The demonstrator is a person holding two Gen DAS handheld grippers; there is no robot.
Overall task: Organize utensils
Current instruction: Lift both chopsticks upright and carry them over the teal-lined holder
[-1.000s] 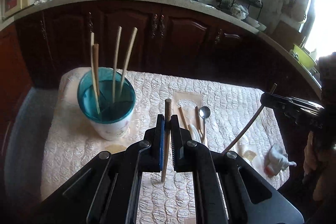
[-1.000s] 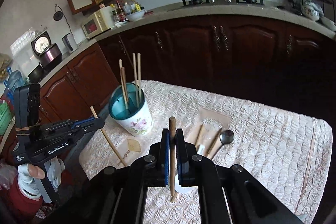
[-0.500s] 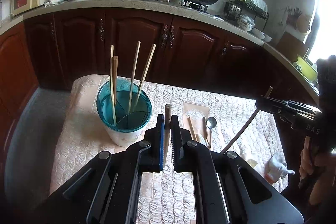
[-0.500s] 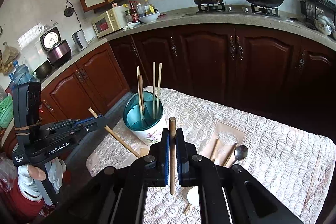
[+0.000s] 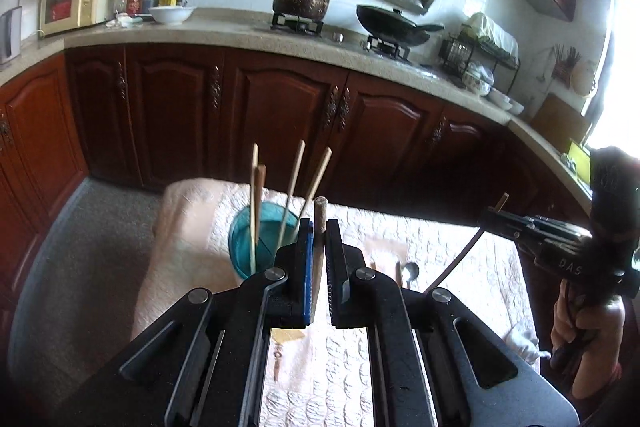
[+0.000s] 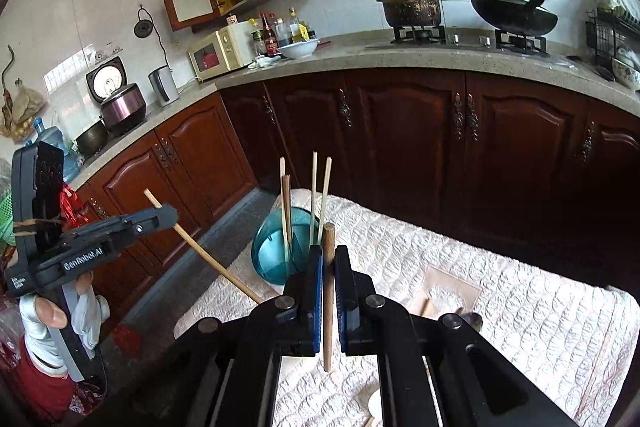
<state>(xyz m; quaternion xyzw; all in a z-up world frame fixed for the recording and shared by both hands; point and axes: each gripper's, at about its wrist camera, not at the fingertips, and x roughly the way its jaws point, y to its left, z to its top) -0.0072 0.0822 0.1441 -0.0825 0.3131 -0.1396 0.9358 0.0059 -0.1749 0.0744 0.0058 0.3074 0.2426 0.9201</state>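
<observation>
A teal-lined cup (image 5: 245,251) stands on the quilted table cover (image 5: 448,239) with several chopsticks (image 5: 294,183) upright in it. My left gripper (image 5: 319,227) is shut on a wooden chopstick (image 5: 320,205), just right of the cup and nearer to me. In the right wrist view the right gripper (image 6: 328,251) is shut on another wooden chopstick (image 6: 329,327), with the cup (image 6: 272,255) just beyond its tips. Each gripper shows in the other's view: the right gripper (image 5: 486,217) and the left gripper (image 6: 170,217), each with its stick slanting down.
A metal spoon (image 5: 410,270) and other utensils lie on a beige mat (image 6: 452,291) right of the cup. Dark wood cabinets (image 6: 400,131) and a counter with a pot (image 5: 302,1) and a wok (image 5: 394,25) run behind the table. A person's hand (image 5: 576,323) holds the right gripper.
Both grippers have risen and drawn back with their chopsticks still clamped. The cup now sits lower and smaller in both views, partly behind the fingertips.
</observation>
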